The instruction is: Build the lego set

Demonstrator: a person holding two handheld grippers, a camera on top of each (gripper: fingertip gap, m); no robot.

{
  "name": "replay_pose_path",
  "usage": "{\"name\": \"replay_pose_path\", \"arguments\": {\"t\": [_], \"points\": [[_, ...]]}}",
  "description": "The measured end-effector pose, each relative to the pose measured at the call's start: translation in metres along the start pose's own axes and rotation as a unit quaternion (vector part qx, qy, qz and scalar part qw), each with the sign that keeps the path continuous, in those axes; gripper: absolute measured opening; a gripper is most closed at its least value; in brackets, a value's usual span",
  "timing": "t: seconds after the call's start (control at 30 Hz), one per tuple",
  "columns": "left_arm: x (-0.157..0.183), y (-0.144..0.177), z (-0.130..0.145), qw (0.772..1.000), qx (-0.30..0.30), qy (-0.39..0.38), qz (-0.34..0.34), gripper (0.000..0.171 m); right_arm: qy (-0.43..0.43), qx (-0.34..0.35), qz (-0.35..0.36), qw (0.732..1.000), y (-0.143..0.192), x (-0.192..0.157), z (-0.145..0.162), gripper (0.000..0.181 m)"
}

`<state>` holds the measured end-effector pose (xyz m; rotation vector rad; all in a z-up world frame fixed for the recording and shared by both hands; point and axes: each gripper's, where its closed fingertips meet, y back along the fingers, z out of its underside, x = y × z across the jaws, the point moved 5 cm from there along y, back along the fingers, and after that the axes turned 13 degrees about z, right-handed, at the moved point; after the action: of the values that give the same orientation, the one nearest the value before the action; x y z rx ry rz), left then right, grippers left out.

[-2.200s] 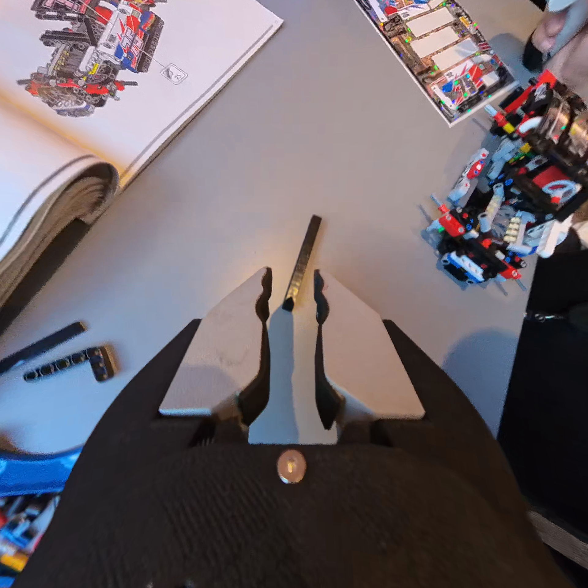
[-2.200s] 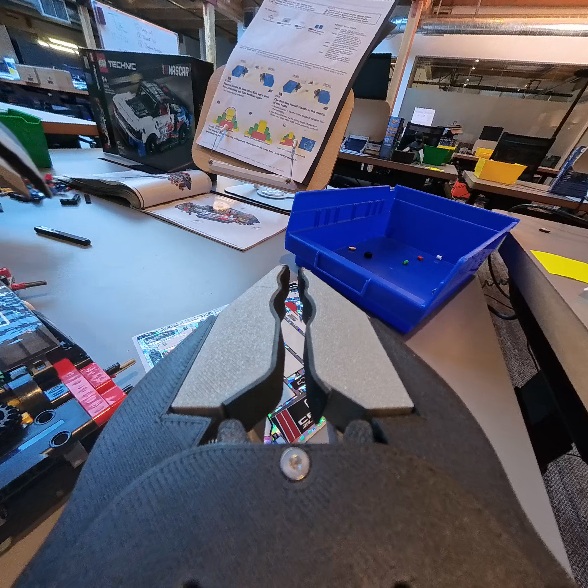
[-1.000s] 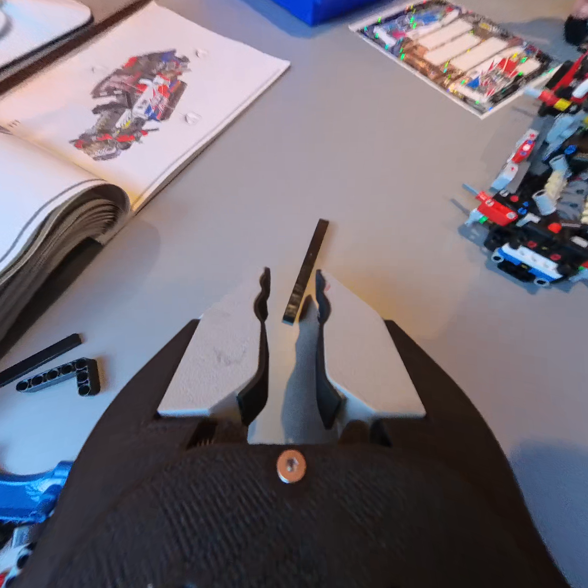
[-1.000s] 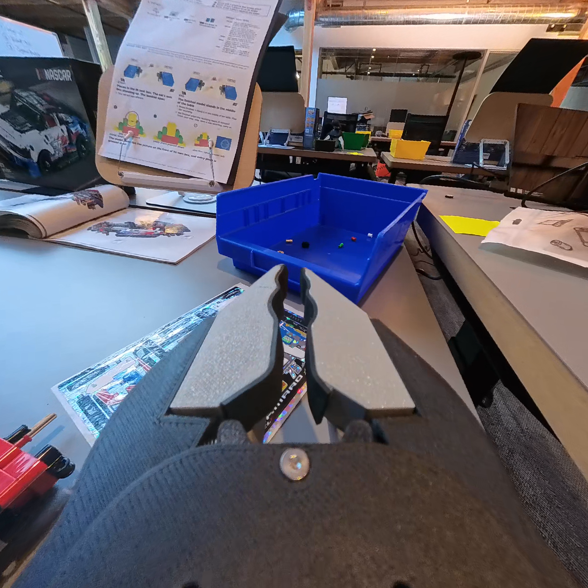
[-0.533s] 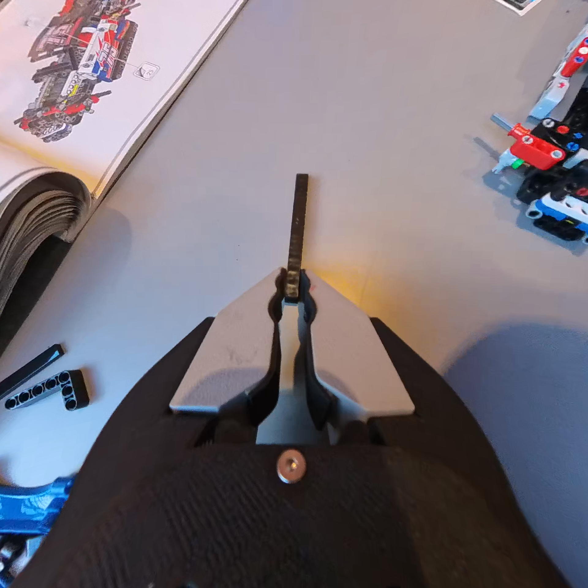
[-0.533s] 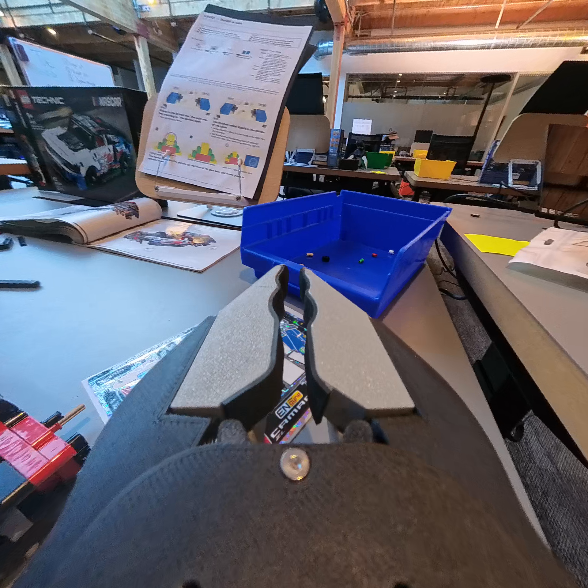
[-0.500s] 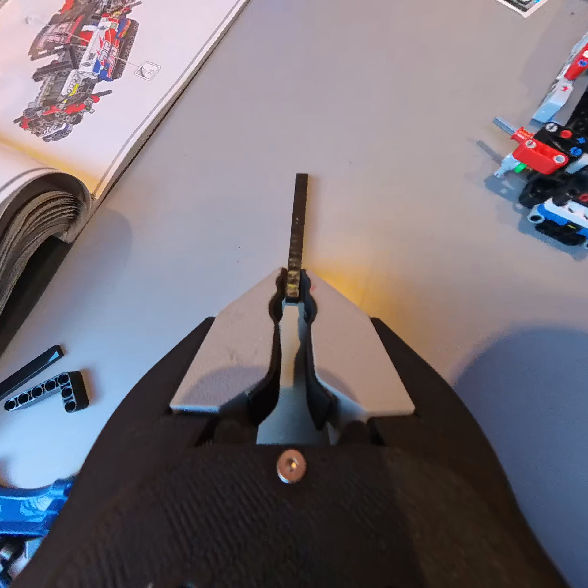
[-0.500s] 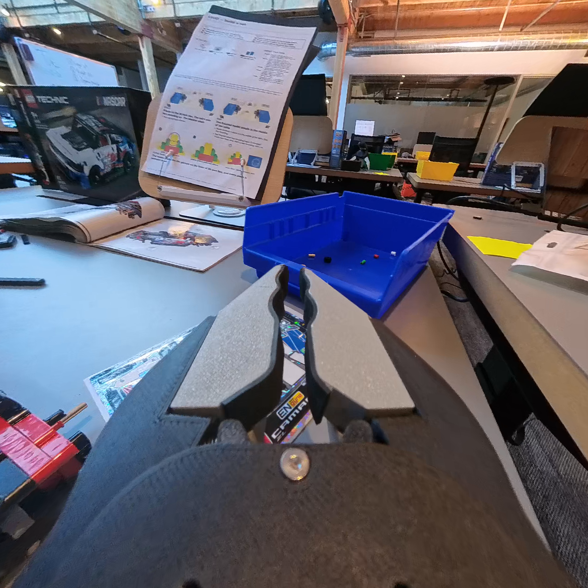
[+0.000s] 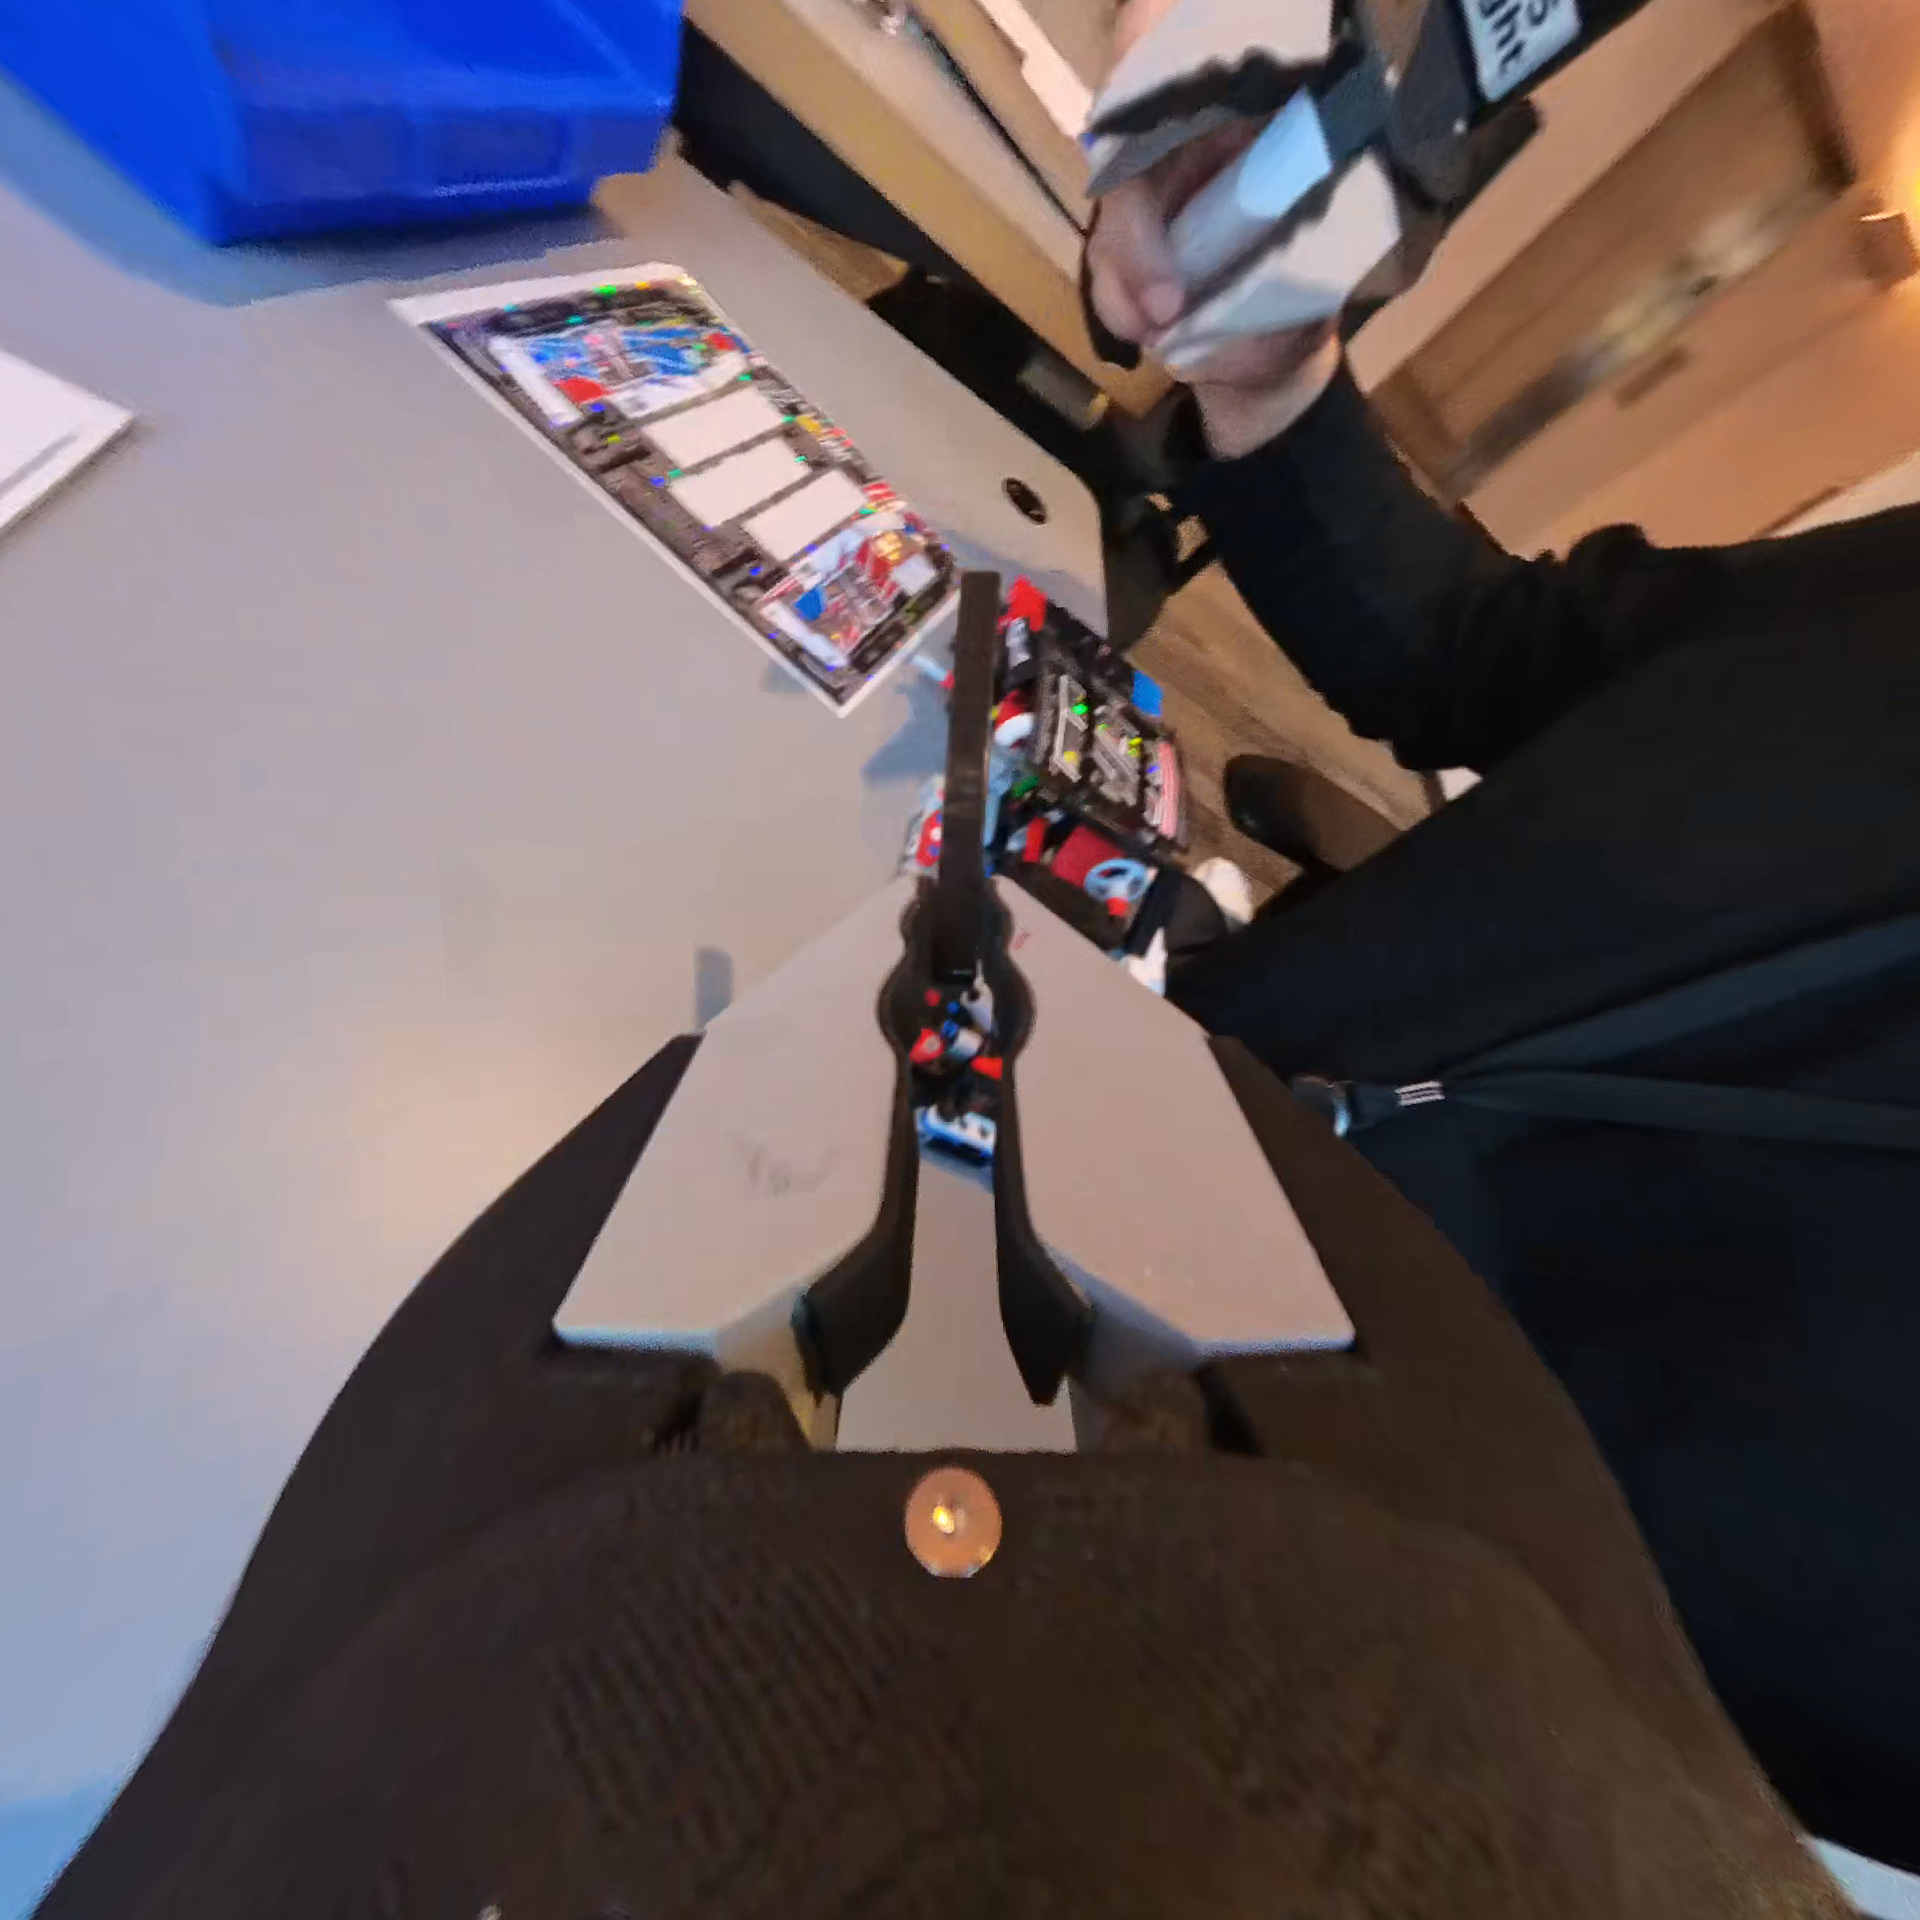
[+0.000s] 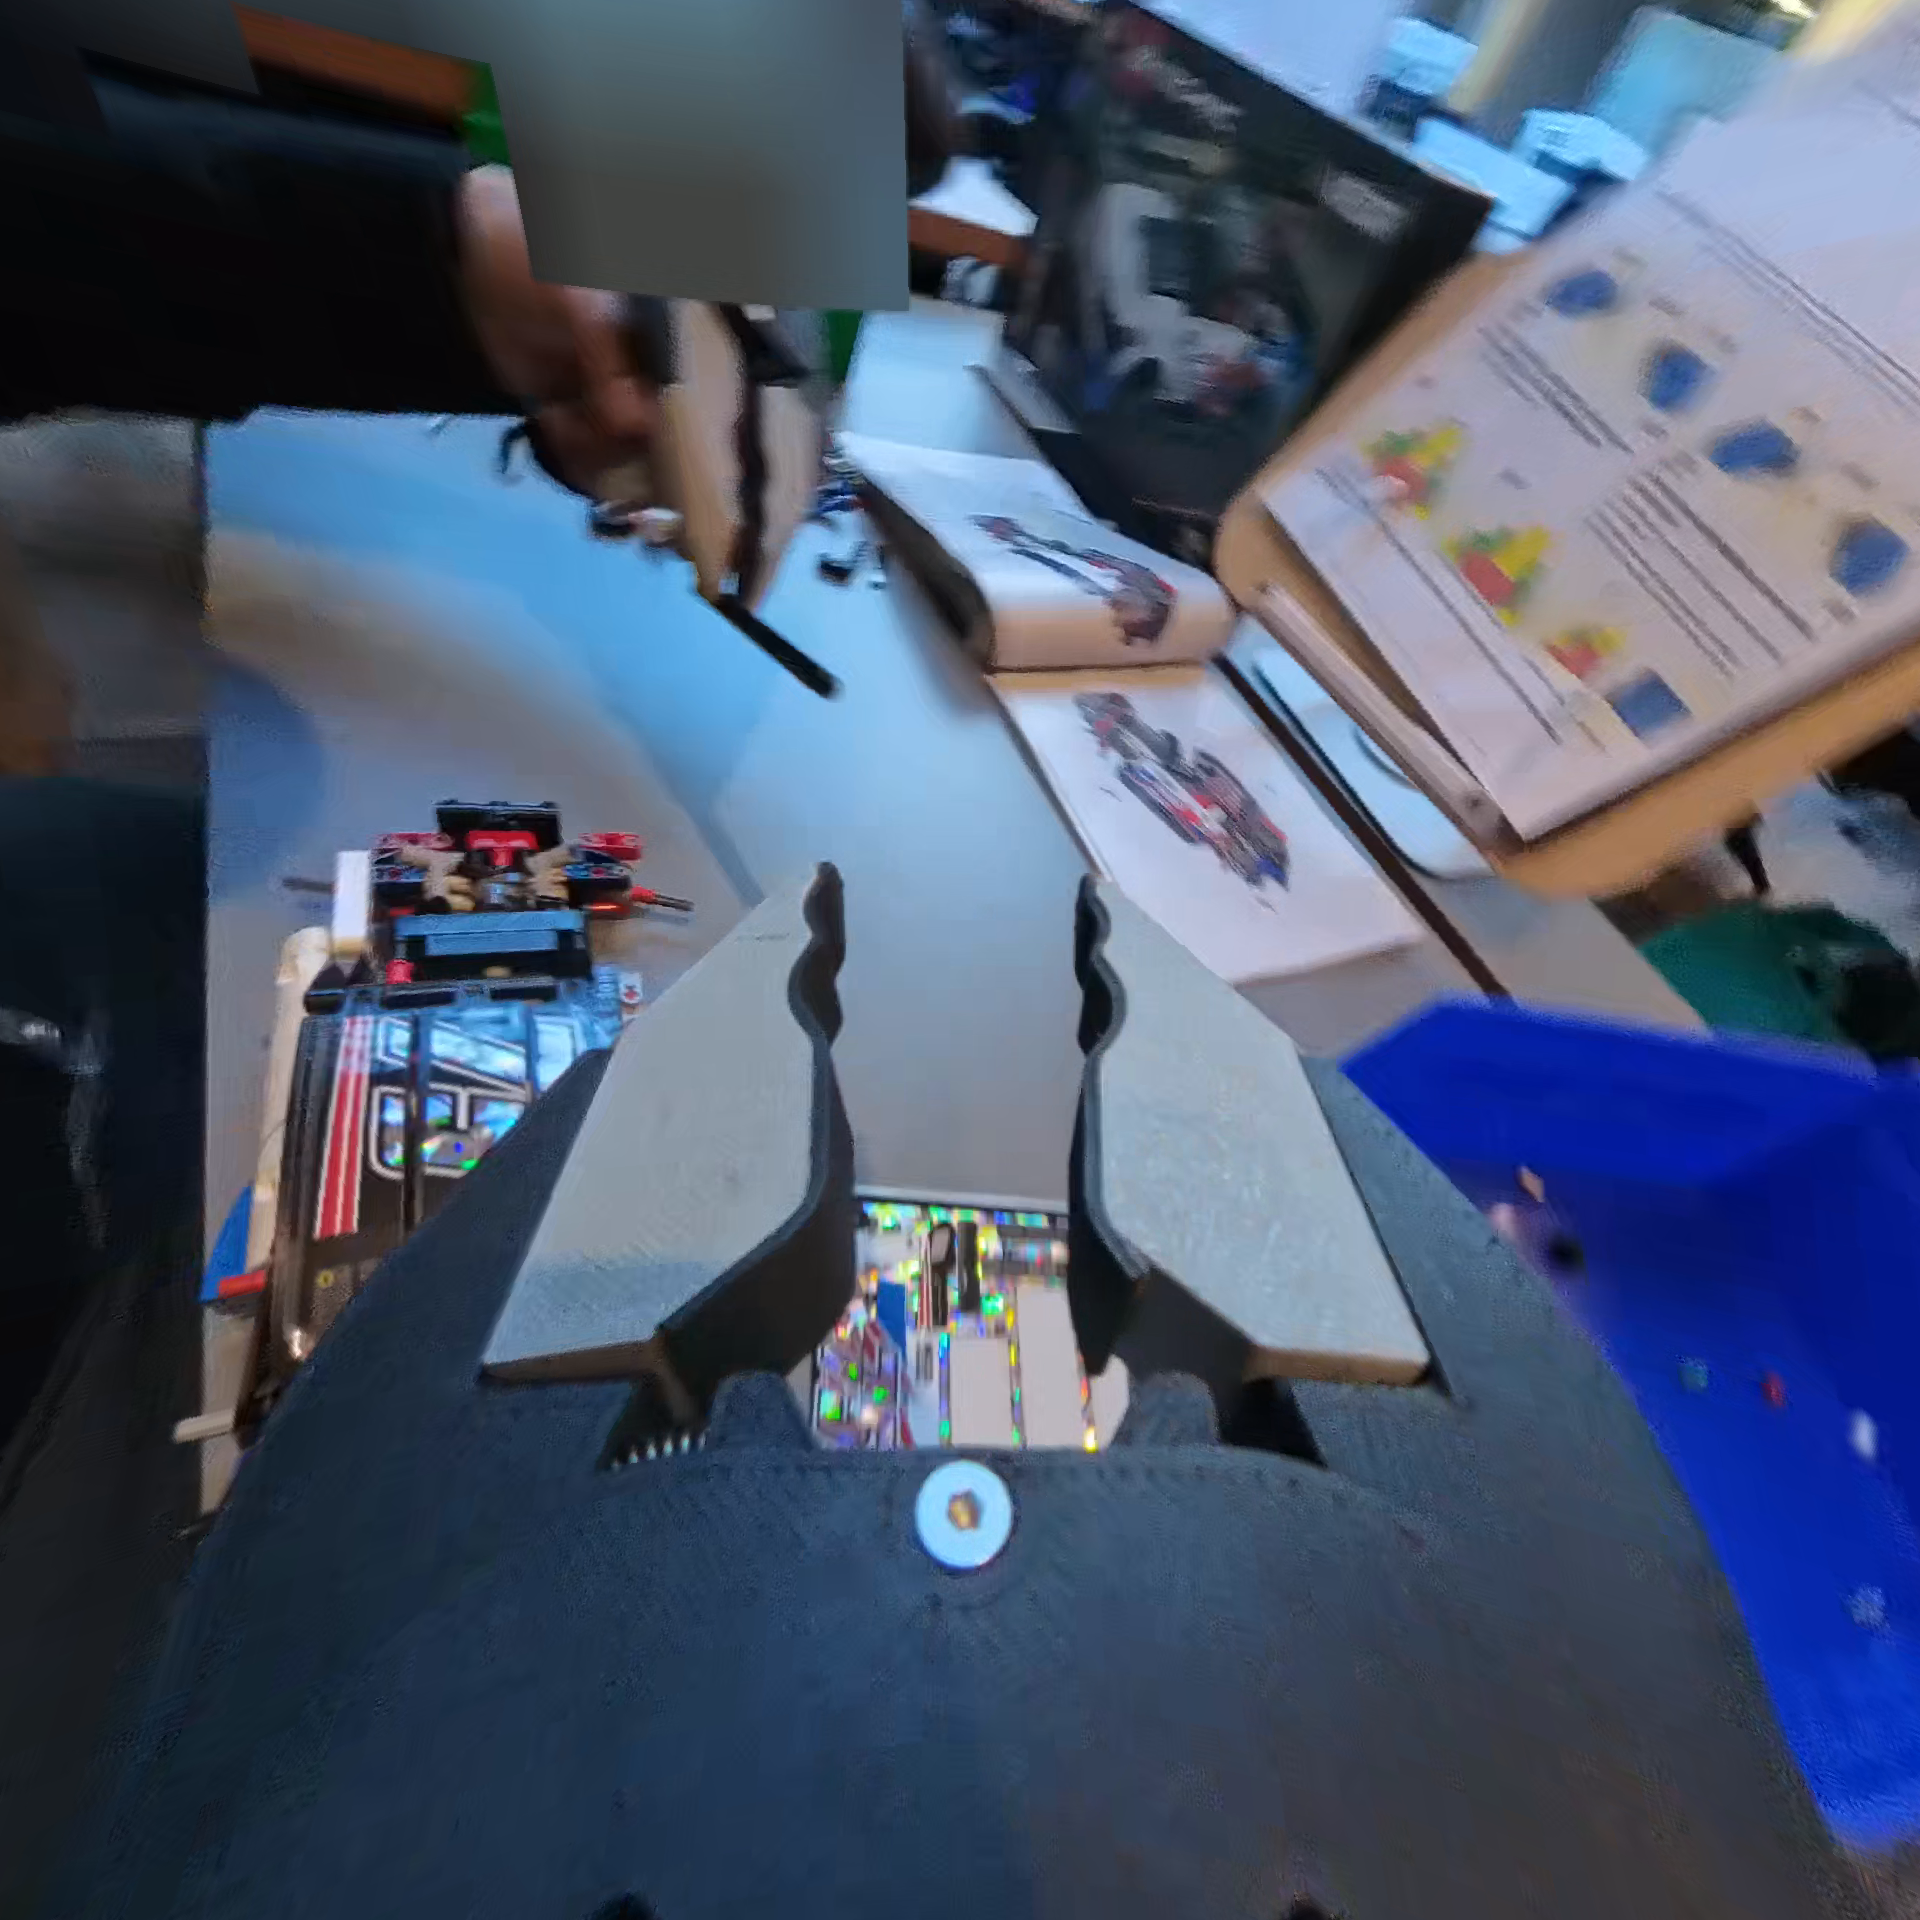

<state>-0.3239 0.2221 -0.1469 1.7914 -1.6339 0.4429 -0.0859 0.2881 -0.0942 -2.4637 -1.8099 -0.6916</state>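
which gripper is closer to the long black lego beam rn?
Left. The left gripper is shut on the black beam, holding it by one end above the table. The right gripper is open and apart from it, over the sticker sheet.

Your surface carries: car model at left; sticker sheet beside it; bin at right; open manual behind, before the stand.

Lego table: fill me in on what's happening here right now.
A person is building a Lego car with a handheld gripper in each hand. The left gripper is shut on one end of a long black beam, held in the air above the grey table. The right gripper is open and empty, near the partly built car, sticker sheet and blue bin.
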Motion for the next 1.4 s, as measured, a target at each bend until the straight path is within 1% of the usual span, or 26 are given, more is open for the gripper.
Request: {"name": "replay_pose_path", "arguments": {"t": [0.07,0.13,0.17,0.23,0.3,0.33,0.43,0.6,0.9,0.97,1.0,1.03,1.07,1.1,1.17,1.2,1.23,1.3,1.4], "points": [[0.004,-0.007,-0.013,1.000,-0.011,0.003,0.019,0.004,0.073,-0.008,-0.033,0.997,-0.023,-0.020,-0.014,0.046],[0.010,-0.010,-0.023,0.998,-0.023,0.012,0.049,0.005,0.142,-0.012,-0.034,0.989,-0.048,-0.030,-0.022,0.047],[0.012,-0.009,-0.029,0.998,-0.029,0.017,0.053,0.004,0.164,-0.009,-0.038,0.986,-0.059,-0.034,-0.026,0.046],[0.016,-0.003,-0.038,0.997,-0.043,0.027,0.053,0.005,0.183,0.001,-0.057,0.981,-0.076,-0.041,-0.036,0.043],[0.022,0.004,-0.044,0.997,-0.049,0.032,0.053,0.004,0.196,0.017,-0.060,0.979,-0.087,-0.045,-0.045,0.034],[0.025,0.006,-0.046,0.997,-0.050,0.037,0.053,0.005,0.204,0.026,-0.059,0.977,-0.090,-0.046,-0.048,0.028],[0.029,0.006,-0.041,0.995,-0.055,0.051,0.058,0.004,0.212,0.050,-0.073,0.973,-0.091,-0.050,-0.052,0.021],[0.029,0.008,-0.035,0.994,-0.048,0.069,0.067,0.005,0.234,0.055,-0.103,0.965,-0.091,-0.057,-0.051,0.008],[0.027,0.005,-0.037,0.994,-0.049,0.072,0.071,0.005,0.257,0.064,-0.113,0.958,-0.087,-0.059,-0.050,0.007],[0.028,0.010,-0.045,0.996,-0.033,0.049,0.060,0.006,0.247,0.066,-0.112,0.960,-0.088,-0.055,-0.050,0.006],[0.029,0.014,-0.051,0.998,-0.025,0.029,0.045,0.012,0.242,0.069,-0.108,0.962,-0.089,-0.051,-0.050,0.005],[0.029,0.021,-0.056,1.000,-0.030,-0.002,0.007,0.025,0.238,0.073,-0.101,0.963,-0.091,-0.046,-0.052,0.005],[0.029,0.028,-0.060,0.997,-0.037,-0.057,-0.046,0.032,0.232,0.079,-0.093,0.965,-0.092,-0.040,-0.054,0.005],[0.029,0.036,-0.066,0.987,-0.035,-0.124,-0.101,0.034,0.224,0.086,-0.087,0.967,-0.093,-0.034,-0.057,0.005],[0.035,0.045,-0.077,0.955,-0.004,-0.236,-0.181,0.039,0.209,0.104,-0.081,0.969,-0.095,-0.023,-0.064,0.005],[0.040,0.045,-0.081,0.940,0.009,-0.277,-0.197,0.039,0.204,0.112,-0.080,0.969,-0.096,-0.018,-0.068,0.005],[0.045,0.041,-0.083,0.928,0.017,-0.314,-0.200,0.039,0.200,0.117,-0.082,0.969,-0.098,-0.014,-0.071,0.006],[0.049,0.031,-0.083,0.900,0.023,-0.382,-0.211,0.034,0.199,0.121,-0.081,0.969,-0.101,-0.005,-0.074,0.005],[0.038,0.023,-0.085,0.848,0.008,-0.454,-0.275,0.018,0.193,0.122,-0.097,0.969,-0.105,0.006,-0.072,0.006]]}}
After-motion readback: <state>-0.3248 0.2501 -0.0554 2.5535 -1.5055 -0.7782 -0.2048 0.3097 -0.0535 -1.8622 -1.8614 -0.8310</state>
